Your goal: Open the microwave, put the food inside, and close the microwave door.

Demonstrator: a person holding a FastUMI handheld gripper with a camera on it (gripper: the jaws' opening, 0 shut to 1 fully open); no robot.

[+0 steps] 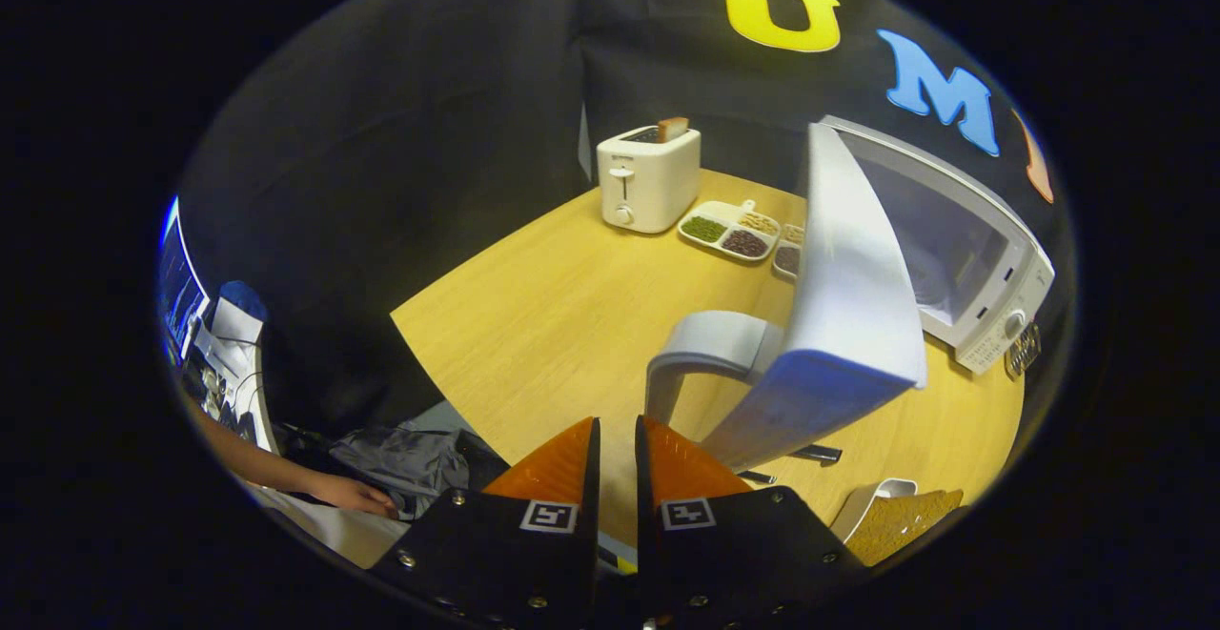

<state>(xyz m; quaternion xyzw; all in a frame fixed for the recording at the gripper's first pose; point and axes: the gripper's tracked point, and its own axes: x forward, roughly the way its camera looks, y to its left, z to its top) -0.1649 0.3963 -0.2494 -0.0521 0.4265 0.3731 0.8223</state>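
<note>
Gripper view: microwave stands open, food waits near the fingers.

On the right of the wooden table point(534, 325) the microwave point(963, 258) has its door point(848, 306) swung wide toward the near side, handle point(710, 349) just ahead of the gripper point(618, 449), leaving the cavity free for loading. The gripper's fingers sit almost together with a narrow gap, holding nothing, likely released from the handle. Near right lies the bread slice on its plate point(901, 520), within easy reach for the next pick. Farther off, clear of the door's swing, stand a toaster point(648, 180) and a divided snack tray point(729, 230). A person's hand point(353, 494) rests near left.
</note>
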